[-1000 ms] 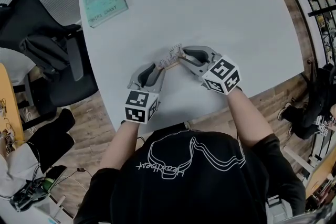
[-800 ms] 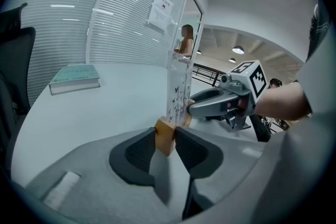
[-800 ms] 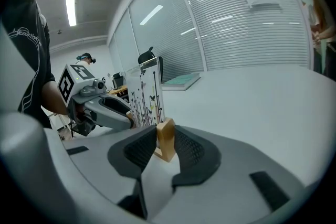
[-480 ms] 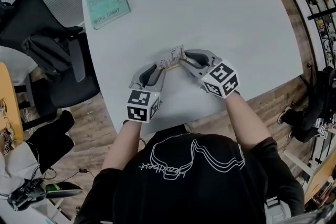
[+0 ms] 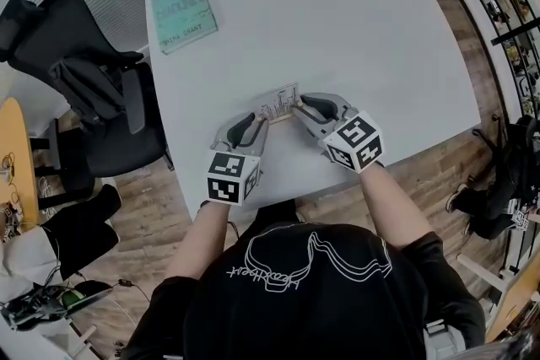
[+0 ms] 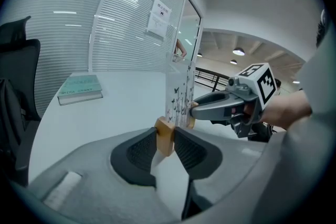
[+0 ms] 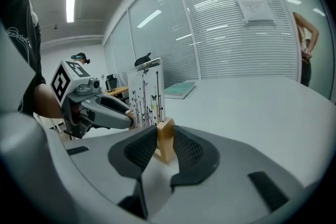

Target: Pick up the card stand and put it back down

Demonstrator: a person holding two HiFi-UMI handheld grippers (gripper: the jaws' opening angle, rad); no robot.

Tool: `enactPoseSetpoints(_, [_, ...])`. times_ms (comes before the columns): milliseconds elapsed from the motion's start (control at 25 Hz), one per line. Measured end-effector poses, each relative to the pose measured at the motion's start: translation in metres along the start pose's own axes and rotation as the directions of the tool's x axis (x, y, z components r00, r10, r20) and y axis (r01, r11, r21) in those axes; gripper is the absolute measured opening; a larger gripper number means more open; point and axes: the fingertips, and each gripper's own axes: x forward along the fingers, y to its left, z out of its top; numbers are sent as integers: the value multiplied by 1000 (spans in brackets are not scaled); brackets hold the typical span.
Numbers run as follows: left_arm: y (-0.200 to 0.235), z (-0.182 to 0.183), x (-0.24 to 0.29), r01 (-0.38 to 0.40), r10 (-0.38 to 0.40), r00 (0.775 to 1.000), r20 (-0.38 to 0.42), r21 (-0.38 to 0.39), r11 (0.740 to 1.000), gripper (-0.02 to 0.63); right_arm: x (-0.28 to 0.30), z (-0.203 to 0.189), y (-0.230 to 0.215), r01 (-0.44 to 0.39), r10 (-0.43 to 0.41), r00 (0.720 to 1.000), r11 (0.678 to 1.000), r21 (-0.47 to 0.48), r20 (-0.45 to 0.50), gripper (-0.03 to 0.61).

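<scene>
Stand [image 5: 281,104]: centre of frame, long axis running left to right.
Left gripper [image 5: 256,124]: jaws just closed, pinching its left end.
Right gripper [image 5: 297,108]: jaws just closed, pinching its right end.

Head view looks down; gripper views face each other, sharing the card stand [image 5: 281,104]

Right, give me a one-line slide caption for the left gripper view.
Left gripper and right gripper, jaws just closing tighter, clamp opposite ends of the card stand; book behind.
</scene>
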Motion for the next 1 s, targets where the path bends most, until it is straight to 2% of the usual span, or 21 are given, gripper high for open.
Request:
enactPoseSetpoints(160, [-21,7,-24,-2,2,1000,-7,14,1000,110,-25,8,18,-5,5,1000,1000,-10,27,103])
enactPoseSetpoints(560, [-78,27,-94,8,-11,998,55,46,999,109,-100,35,72,39,-36,995,999,-28,89,103])
enactPoseSetpoints(720, [-104,36,-125,37,-40,995,91,34,999,109,-134,47,96,60,-53,991,997,-51,123,103])
enactPoseSetpoints(1000, [-131,49,-162,69,-75,990,123,50,996,109,-172,56,125,87,-81,984,996,-26,160,98])
